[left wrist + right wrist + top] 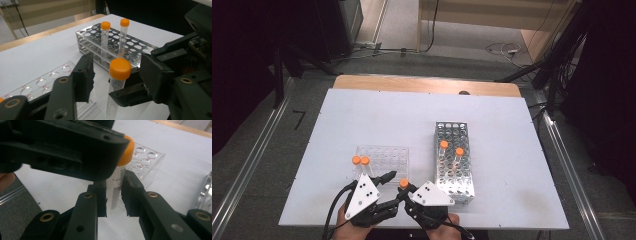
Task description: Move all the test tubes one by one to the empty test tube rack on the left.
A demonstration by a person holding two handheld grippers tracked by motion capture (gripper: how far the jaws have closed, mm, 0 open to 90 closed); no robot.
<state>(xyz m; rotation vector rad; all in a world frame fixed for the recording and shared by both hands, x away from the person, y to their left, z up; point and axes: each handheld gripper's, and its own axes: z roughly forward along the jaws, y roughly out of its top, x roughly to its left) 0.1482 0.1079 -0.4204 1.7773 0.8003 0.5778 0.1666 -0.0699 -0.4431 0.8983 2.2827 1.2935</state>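
A clear tube with an orange cap (120,68) stands upright just above the white table, near the front edge. My right gripper (115,197) is shut on the tube's body (115,190) below the cap. My left gripper (119,75) is open, one jaw on each side of the cap with a gap on both sides. In the high view the held tube (403,184) sits between the left gripper (393,190) and the right gripper (408,193). One jaw of the left gripper crosses the top of the right gripper view and hides part of the cap.
A clear plastic rack (384,156) with two orange-capped tubes (360,160) at its near left corner lies just behind the grippers. A metal rack (455,170) to the right holds two more capped tubes (451,147). The white board (377,115) is bare behind the racks.
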